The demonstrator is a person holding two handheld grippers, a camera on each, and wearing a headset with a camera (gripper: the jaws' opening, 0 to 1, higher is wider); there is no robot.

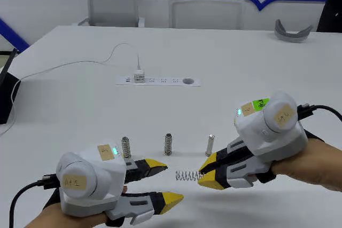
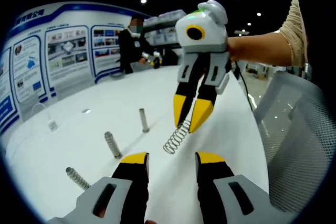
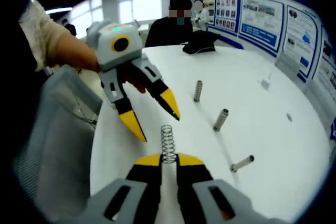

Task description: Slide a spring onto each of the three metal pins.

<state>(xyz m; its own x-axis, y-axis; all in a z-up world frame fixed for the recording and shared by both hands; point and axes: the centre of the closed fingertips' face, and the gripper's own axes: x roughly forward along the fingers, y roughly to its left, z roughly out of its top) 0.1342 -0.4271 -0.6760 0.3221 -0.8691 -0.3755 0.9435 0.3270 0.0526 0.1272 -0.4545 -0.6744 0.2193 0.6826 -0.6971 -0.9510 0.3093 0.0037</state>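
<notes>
right gripper (image 1: 203, 174) is clamped on one end of a spring (image 1: 187, 175), which points at the left gripper (image 1: 166, 182), whose jaws are apart. just behind, two pins (image 1: 126, 147) carry springs; the third pin (image 1: 210, 145) is bare.

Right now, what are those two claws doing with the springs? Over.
Right gripper shut on loose spring. Left gripper open, empty. Left pin, middle pin sprung; right pin bare. Nothing blocking it.
</notes>
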